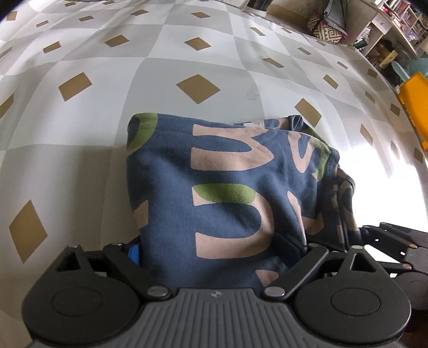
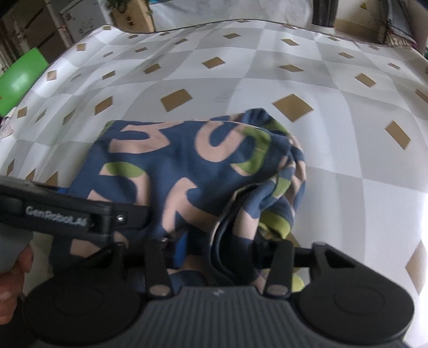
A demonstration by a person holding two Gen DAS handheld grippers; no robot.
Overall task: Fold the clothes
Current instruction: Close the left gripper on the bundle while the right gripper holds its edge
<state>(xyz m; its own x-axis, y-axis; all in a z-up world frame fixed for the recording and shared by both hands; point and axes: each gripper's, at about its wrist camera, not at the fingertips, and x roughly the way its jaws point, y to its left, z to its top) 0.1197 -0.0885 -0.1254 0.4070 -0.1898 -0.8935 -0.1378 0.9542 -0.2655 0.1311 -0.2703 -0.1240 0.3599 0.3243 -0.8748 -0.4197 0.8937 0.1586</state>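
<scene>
A folded navy fleece garment (image 1: 227, 171) with pink and green shapes lies on the checked tablecloth (image 1: 80, 133). In the left wrist view it drapes over my left gripper (image 1: 219, 241), whose jaws stand wide; only a blue pad (image 1: 133, 254) shows at the cloth's left edge. In the right wrist view the same garment (image 2: 174, 166) is bunched at its right side. My right gripper (image 2: 203, 249) has its fingers narrowed on a fold of it, with the fingertips hidden in cloth. The left gripper's body (image 2: 67, 214) sits at the garment's left edge.
A person's hand (image 2: 13, 273) holds the left gripper's handle. An orange object (image 1: 414, 107) stands past the table's right edge and a green one (image 2: 21, 77) past the left. Boxes (image 2: 133, 16) and shelves (image 1: 388, 26) line the far side.
</scene>
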